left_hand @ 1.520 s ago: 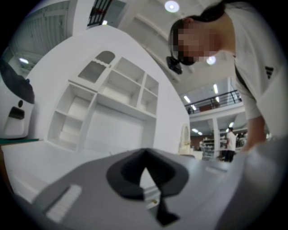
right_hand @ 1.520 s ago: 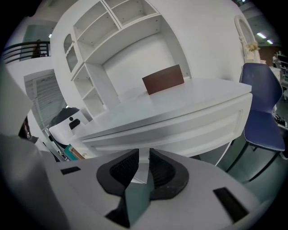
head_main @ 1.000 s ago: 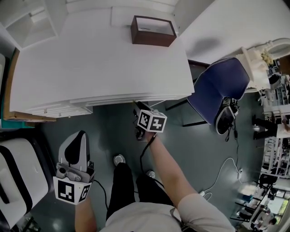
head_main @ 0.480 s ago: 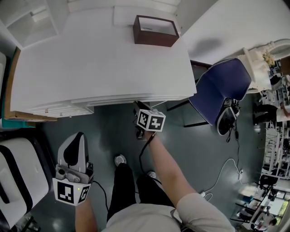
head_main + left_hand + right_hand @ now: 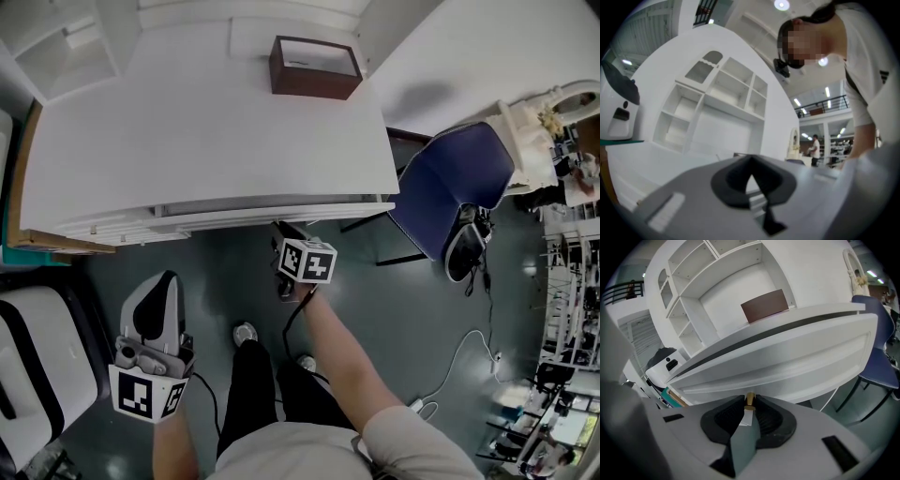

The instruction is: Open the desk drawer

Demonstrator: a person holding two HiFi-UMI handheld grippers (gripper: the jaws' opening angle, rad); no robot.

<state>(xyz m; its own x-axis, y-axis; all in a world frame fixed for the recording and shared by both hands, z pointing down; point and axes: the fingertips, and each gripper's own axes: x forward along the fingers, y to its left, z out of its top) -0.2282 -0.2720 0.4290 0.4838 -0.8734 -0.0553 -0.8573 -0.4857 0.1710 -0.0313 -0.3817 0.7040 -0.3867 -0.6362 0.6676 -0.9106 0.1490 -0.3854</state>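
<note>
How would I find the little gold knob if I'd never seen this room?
Look for the big white desk with a brown box on top. Under its front edge is a wide white drawer, and the knob sticks out of its face. It is the only shiny gold thing there, pinched in the right tool.

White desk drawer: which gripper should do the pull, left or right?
Right. The right gripper has just closed its fingers on the small brass knob of the white desk drawer. The left gripper hangs low, well away from it.
</note>
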